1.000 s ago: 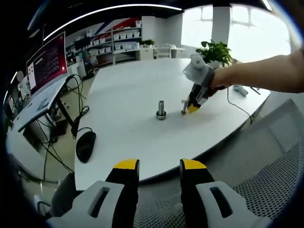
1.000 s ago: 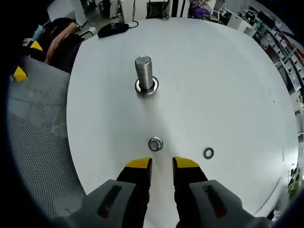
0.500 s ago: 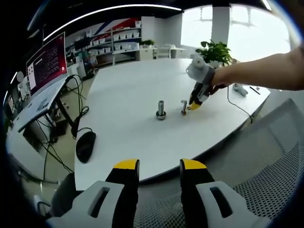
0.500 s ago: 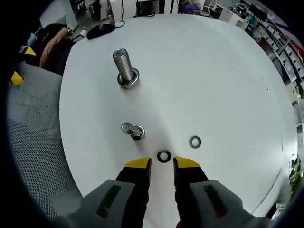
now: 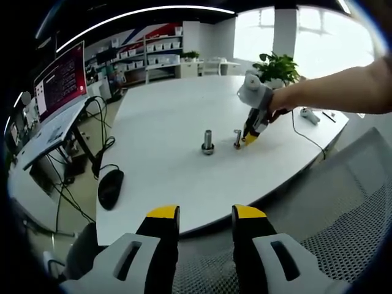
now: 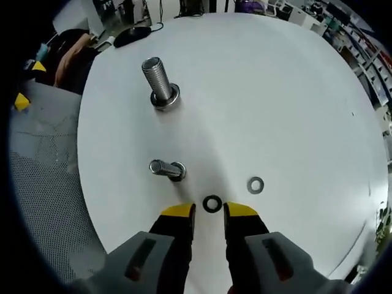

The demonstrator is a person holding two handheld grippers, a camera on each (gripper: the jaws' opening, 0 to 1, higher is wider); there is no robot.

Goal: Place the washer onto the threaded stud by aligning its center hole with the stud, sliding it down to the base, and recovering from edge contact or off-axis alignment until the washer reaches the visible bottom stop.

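Observation:
The big threaded stud (image 6: 160, 82) stands upright on the white table (image 6: 288, 104) with a ring at its base. A smaller bolt (image 6: 166, 169) stands nearer, leaning left in the picture. A dark washer (image 6: 212, 203) lies flat just ahead of my right gripper (image 6: 209, 214), whose jaws are open with nothing between them. A silver washer (image 6: 255, 184) lies to its right. In the left gripper view, a hand holds the right gripper (image 5: 250, 137) low beside the small bolt (image 5: 237, 138), right of the stud (image 5: 207, 141). My left gripper (image 5: 206, 214) is open near the table's edge.
A black mouse (image 5: 110, 187) lies at the table's left edge, with a monitor (image 5: 61, 79) and cables beyond. A potted plant (image 5: 278, 64) stands at the far side. A grey mesh chair (image 5: 343, 226) sits beside my left gripper.
The right gripper pulled back from the small bolt and now points at the dark washer. The left gripper has stayed still.

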